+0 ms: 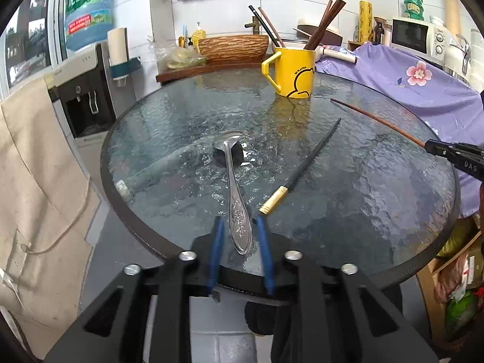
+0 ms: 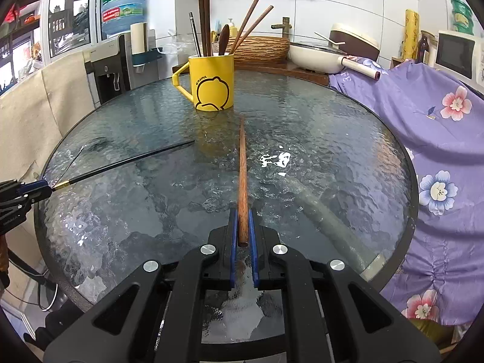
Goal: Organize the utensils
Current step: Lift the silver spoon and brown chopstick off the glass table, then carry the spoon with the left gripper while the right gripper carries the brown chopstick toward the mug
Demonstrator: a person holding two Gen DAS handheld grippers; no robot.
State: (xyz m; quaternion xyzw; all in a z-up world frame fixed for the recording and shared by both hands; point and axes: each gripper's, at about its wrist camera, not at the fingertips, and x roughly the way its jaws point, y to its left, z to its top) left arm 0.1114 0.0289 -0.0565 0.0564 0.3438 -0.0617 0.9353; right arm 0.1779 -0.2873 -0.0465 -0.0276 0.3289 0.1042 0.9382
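Note:
A yellow mug (image 1: 295, 71) (image 2: 211, 83) holding several chopsticks and a spoon stands at the far side of the round glass table (image 1: 348, 211). A steel spoon (image 1: 234, 187) lies on the table, its handle end between the blue fingers of my left gripper (image 1: 240, 225), which is open around it. A black chopstick (image 1: 305, 165) (image 2: 127, 160) with a gold end lies beside it. My right gripper (image 2: 242, 216) (image 1: 453, 154) is shut on a brown wooden chopstick (image 2: 243, 175) (image 1: 375, 119) that points at the mug.
A purple flowered cloth (image 2: 423, 139) covers things to the right of the table. A water dispenser (image 1: 87, 96) stands to the left. A woven basket (image 1: 233, 47) and a white pot (image 2: 314, 56) sit on the counter behind the mug.

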